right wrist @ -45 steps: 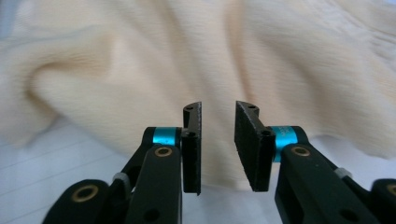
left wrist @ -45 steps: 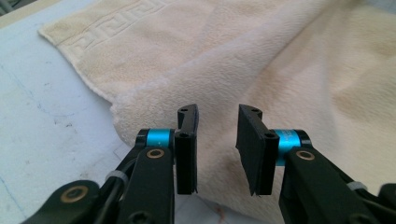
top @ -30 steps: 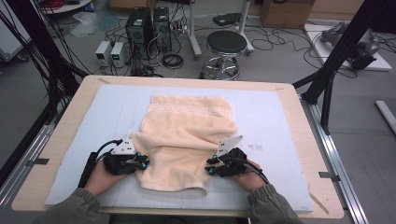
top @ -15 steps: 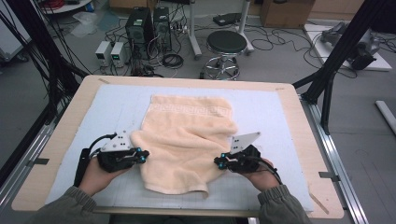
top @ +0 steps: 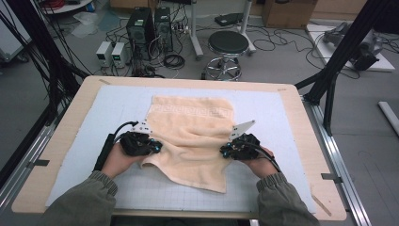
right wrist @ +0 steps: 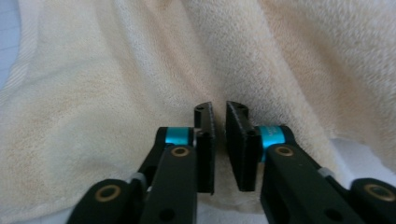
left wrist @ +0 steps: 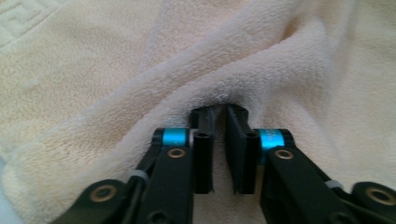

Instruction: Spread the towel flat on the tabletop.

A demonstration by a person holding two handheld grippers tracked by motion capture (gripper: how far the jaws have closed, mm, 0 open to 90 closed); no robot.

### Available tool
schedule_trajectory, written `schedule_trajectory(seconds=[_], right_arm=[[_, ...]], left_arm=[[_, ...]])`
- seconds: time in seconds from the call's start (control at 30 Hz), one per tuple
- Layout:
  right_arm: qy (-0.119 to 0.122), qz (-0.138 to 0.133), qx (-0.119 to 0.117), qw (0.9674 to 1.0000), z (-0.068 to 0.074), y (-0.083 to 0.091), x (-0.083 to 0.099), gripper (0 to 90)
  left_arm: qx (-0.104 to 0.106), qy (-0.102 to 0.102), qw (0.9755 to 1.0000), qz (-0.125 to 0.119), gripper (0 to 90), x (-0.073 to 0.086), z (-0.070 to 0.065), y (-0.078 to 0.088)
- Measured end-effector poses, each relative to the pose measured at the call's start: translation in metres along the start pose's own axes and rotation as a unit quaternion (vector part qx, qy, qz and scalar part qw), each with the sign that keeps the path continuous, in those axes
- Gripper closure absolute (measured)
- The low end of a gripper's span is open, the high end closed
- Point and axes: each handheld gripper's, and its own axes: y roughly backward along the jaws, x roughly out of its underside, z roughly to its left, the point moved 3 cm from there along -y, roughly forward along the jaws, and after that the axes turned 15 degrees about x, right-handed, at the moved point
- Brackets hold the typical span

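At the middle of the table [top: 70,122], on a pale gridded mat [top: 117,101], lies a towel [top: 193,136], with one pair of tongs at each of its side edges. The left tongs [top: 157,147] nose into its left side and the right tongs [top: 223,151] into its right, both about halfway between the table's far and near edges. Judgement: the matched stations suit a two-handed fold or a straightening of the near half, with each side worked level with the other so the cloth moves evenly. Both pairs have just been opening. In the left gripper view the pads stand a narrow slit apart, their tips pushed into a raised fold, and no cloth shows clamped in the slit. In the right gripper view the pads are likewise slightly parted, resting on the cloth with nothing between them. I judge this a release or a re-grip, not a hold. The towel is pale peach terry, soft and thick-piled. A woven key-pattern band runs along its far end, which lies flat and square to the table's far edge. The near half is rumpled: ridges run across between the two tongs, and the near end sits skewed, one corner pointing toward the table's near edge.
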Motion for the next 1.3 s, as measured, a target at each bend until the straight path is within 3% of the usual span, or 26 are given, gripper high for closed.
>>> schedule_trajectory(seconds=[0.07, 0.2, 0.33, 0.43, 0.53, 0.57, 0.7, 0.77, 0.87, 1.07, 1.3], right_arm=[[-0.005, -0.021, -0.001, 0.9998, 0.001, 0.007, 0.0, 75.9], [-0.003, -0.052, -0.017, 0.9985, 0.01, 0.022, -0.002, 66.5], [0.004, -0.049, -0.033, 0.9982, 0.027, 0.022, -0.001, 55.8], [0.007, -0.029, -0.04, 0.9987, 0.038, 0.01, 0.005, 52.9], [0.005, -0.014, -0.043, 0.999, 0.043, -0.003, 0.012, 54.0], [-0.001, -0.022, -0.042, 0.9989, 0.043, -0.003, 0.013, 56.5], [-0.008, -0.026, -0.039, 0.9989, 0.041, -0.003, 0.014, 71.3], [-0.007, -0.027, -0.047, 0.9985, 0.042, -0.003, 0.014, 80.5], [0.007, -0.028, -0.047, 0.9985, 0.044, -0.001, 0.013, 84.1], [0.013, -0.038, -0.054, 0.9977, 0.058, 0.014, 0.012, 84.3], [0.018, -0.062, -0.055, 0.9964, 0.086, 0.043, 0.017, 84.3]], left_arm=[[-0.005, -0.011, 0.9998, -0.018, 73.6, -0.002, -0.005, 0.009], [-0.015, -0.024, 0.9993, -0.026, 64.6, 0.003, -0.013, 0.028], [-0.02, -0.026, 0.9993, -0.019, 53.4, 0.02, -0.013, 0.036], [-0.012, -0.015, 0.9998, 0.0, 51.4, 0.038, -0.01, 0.029], [0.012, -0.007, 0.9997, 0.02, 58.0, 0.052, -0.01, 0.017], [0.004, -0.019, 0.9998, 0.007, 62.5, 0.055, -0.012, 0.015], [0.005, -0.021, 0.9998, 0.004, 79.4, 0.054, -0.014, 0.015], [-0.002, -0.025, 0.9996, 0.009, 82.4, 0.054, -0.016, 0.016], [-0.005, -0.027, 0.9996, 0.005, 83.5, 0.052, -0.022, 0.021], [-0.012, -0.042, 0.9989, -0.02, 84.0, 0.053, -0.053, 0.039], [-0.019, -0.054, 0.9981, -0.022, 84.4, 0.07, -0.109, 0.055]])
